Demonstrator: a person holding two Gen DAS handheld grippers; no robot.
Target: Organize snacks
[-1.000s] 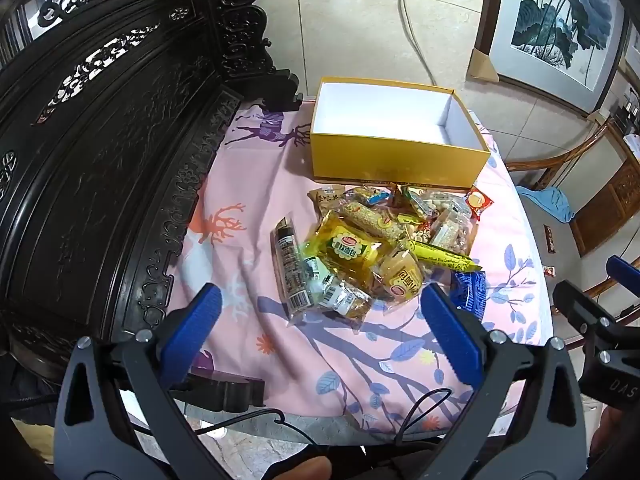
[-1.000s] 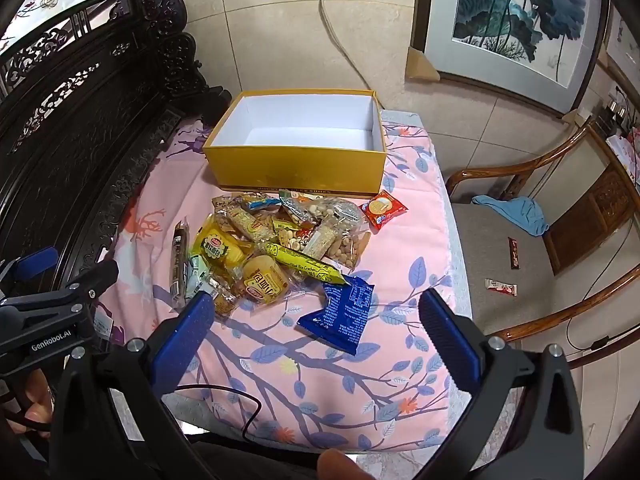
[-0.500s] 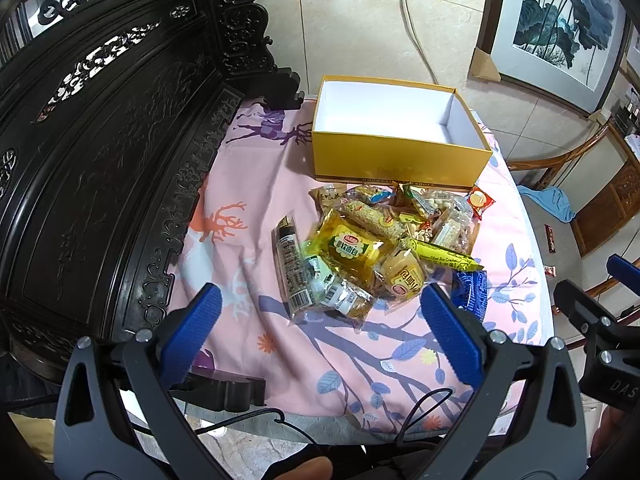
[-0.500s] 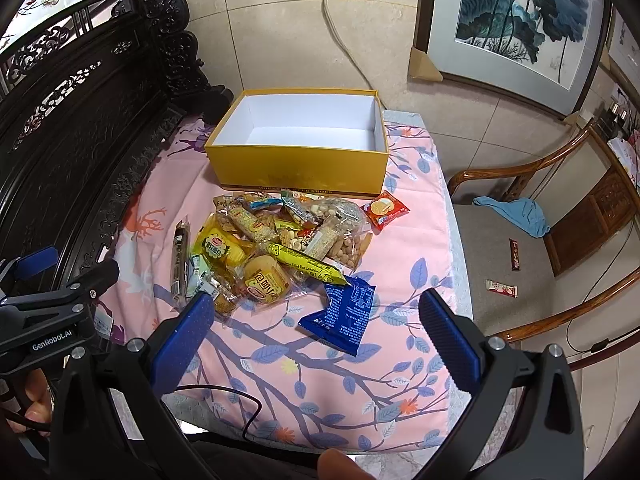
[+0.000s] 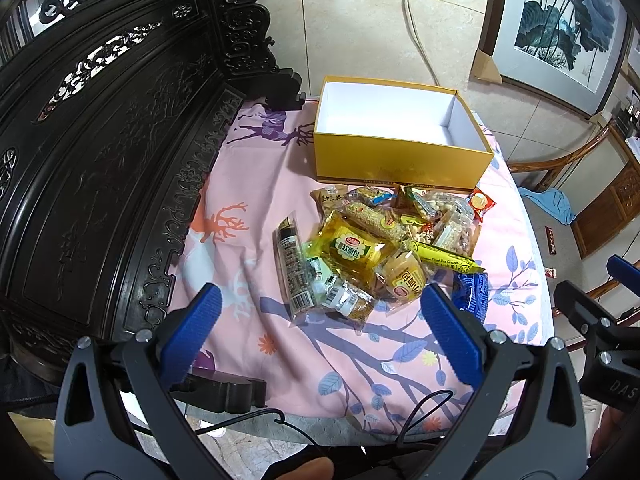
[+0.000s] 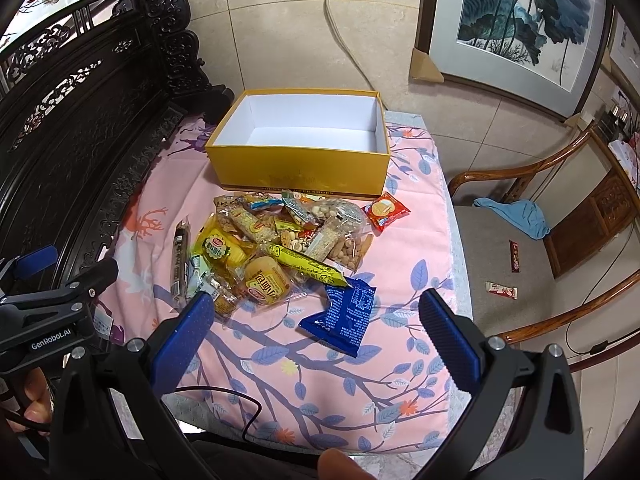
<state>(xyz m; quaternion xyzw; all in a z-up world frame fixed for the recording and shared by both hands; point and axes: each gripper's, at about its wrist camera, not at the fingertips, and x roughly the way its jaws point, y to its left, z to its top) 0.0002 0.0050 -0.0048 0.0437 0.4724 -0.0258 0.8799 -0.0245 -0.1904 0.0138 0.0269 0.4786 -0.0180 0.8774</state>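
The left tongs (image 5: 320, 328) hang wide open over the near edge of the tabletop (image 5: 256, 184), gripping nothing — their 2 blue pads sit low in the left wrist frame, 1 at lower left and 1 at lower right. The pile of snacks (image 5: 384, 248) lies above and between the pads, in the middle of the frame, apart from both. A long dark bar (image 5: 293, 268) with a barcode marks the pile's left edge, and a yellow bread packet (image 5: 352, 249) lies just right of it, touching it.

The right tongs (image 6: 316, 332) are spread open too and empty, low in the right wrist frame. Between their pads and just above them lies a blue packet (image 6: 344, 316), flat on the pink cloth (image 6: 400, 364), its upper corner meeting a long yellow cracker stick (image 6: 308, 266). The rest of the pile spreads toward the centre-left of that frame, with a small red packet (image 6: 386, 211) off to its right.

The yellow box (image 6: 300, 168) stands open behind the snacks, in the upper middle of both frames, its white inside bare. Its front wall is just beyond the pile's far edge — whether they touch cannot be told.
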